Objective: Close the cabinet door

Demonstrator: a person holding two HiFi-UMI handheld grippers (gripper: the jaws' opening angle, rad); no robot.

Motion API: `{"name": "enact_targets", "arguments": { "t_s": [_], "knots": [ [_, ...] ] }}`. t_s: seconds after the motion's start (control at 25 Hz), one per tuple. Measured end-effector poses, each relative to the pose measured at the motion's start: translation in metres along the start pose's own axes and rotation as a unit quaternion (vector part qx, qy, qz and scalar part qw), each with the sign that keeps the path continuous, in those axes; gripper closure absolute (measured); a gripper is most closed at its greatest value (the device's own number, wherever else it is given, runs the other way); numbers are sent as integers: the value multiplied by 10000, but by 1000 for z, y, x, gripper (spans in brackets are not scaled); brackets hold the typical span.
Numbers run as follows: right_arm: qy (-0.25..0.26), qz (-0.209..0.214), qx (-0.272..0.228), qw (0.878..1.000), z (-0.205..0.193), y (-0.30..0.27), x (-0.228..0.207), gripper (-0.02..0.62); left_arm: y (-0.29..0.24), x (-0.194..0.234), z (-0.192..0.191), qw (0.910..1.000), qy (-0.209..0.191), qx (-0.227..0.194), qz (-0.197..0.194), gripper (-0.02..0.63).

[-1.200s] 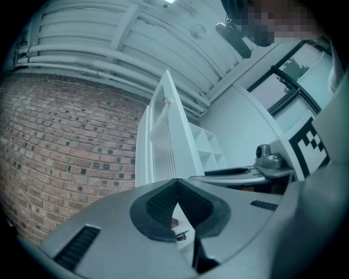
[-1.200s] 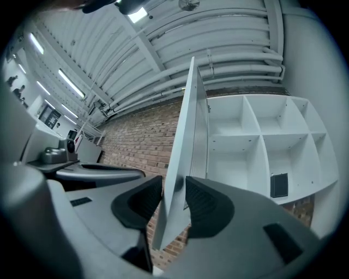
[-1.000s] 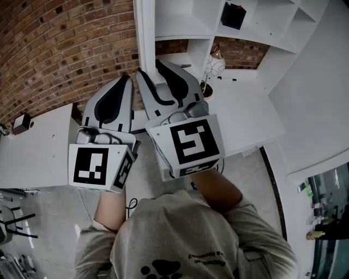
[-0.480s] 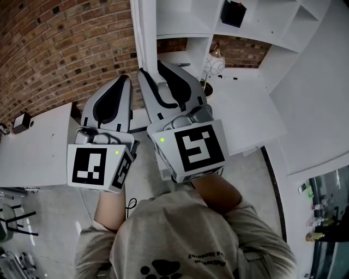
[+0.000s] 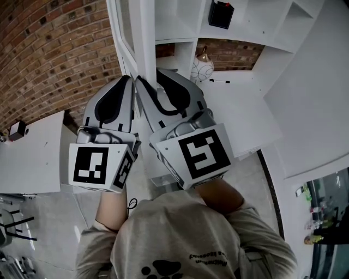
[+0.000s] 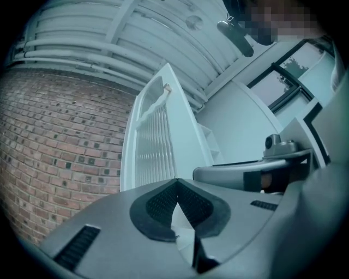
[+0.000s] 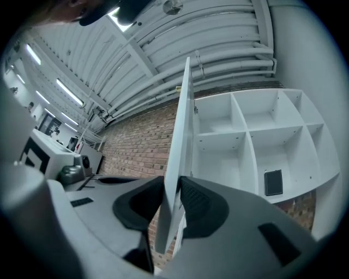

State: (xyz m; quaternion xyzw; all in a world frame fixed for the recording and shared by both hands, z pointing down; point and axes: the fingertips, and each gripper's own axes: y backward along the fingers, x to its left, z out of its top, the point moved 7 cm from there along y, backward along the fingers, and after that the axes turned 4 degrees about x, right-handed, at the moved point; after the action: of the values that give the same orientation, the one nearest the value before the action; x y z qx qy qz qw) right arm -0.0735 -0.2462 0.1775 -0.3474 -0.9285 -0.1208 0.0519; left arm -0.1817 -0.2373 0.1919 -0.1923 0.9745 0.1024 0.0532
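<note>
The white cabinet door (image 5: pixel 146 49) stands open, edge-on toward me, with its ribbed panel (image 6: pixel 158 147) facing the brick wall. My right gripper (image 5: pixel 148 74) straddles the door's free edge (image 7: pixel 177 158). Its jaws are closing, and both pads lie against the door's two faces in the right gripper view (image 7: pixel 172 182). Just left of it, on the door's brick-wall side, my left gripper (image 5: pixel 128 79) is shut with nothing in it; its tips meet (image 6: pixel 176 181) in front of the door panel.
Behind the door is the open white shelf unit (image 7: pixel 245 131) with a black box (image 5: pixel 221 14) in one compartment. A white vase (image 5: pixel 199 68) and a pen (image 5: pixel 220 81) sit on the white counter (image 5: pixel 245 120). Brick wall (image 5: pixel 49 49) lies left, above a white table (image 5: pixel 27 158).
Both grippers have moved together with the door. The door has swung, so its panel now shows at the top left of the head view, and the shelves have shifted left.
</note>
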Motion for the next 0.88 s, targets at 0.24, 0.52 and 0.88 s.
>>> {"name": "enact_targets", "arguments": {
  "t_s": [0.24, 0.52, 0.88],
  "knots": [
    [-71, -74, -33, 9999, -6, 4, -35, 499, -27, -16, -3, 10000, -62, 22, -47, 598],
    [-376, -50, 52, 9993, -16, 1, -92, 500, -60, -34, -4, 9998, -99, 56, -153, 598],
    [-812, 392, 109, 9959, -32, -15, -165, 489, -101, -50, -10, 9997, -179, 104, -129, 598]
  ]
}}
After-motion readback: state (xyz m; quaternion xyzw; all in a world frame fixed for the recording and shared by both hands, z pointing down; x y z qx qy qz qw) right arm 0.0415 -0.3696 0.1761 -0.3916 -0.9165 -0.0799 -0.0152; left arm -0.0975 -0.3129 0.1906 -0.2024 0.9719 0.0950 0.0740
